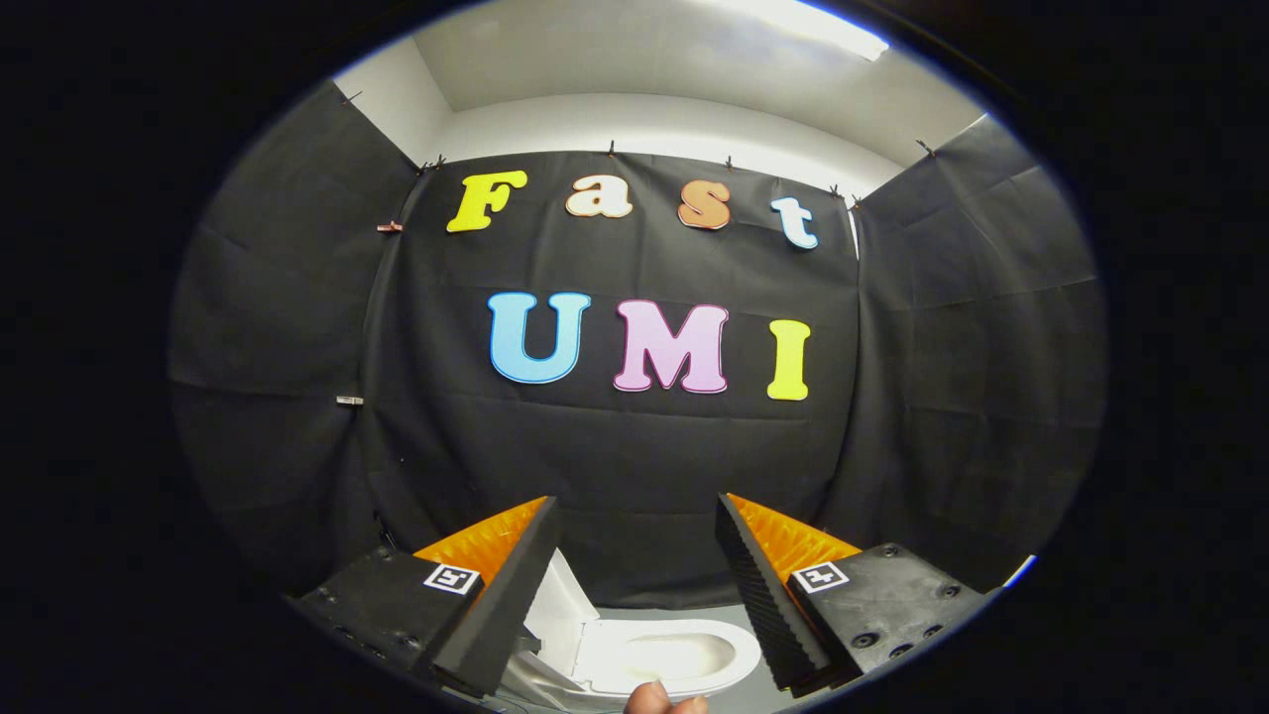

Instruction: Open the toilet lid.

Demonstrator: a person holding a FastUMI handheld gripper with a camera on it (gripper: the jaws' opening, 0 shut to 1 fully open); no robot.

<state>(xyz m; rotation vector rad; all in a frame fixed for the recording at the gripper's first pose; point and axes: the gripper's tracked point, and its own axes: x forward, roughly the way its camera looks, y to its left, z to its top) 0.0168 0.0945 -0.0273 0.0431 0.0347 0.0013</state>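
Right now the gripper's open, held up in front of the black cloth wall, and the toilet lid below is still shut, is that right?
Not quite. The gripper view shows the toilet lid already raised, with the toilet seat and bowl exposed. The rest holds: the gripper is open, held up before the black cloth wall.

Bright ceiling light (pixel 813 25) w/ glare, sharp centre, fisheye-bent edges

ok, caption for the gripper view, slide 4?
Gripper open and empty, raised above the toilet, lid already up, bowl showing between the jaws.

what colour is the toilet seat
White, in the gripper view: the toilet seat shows between the open gripper fingers.
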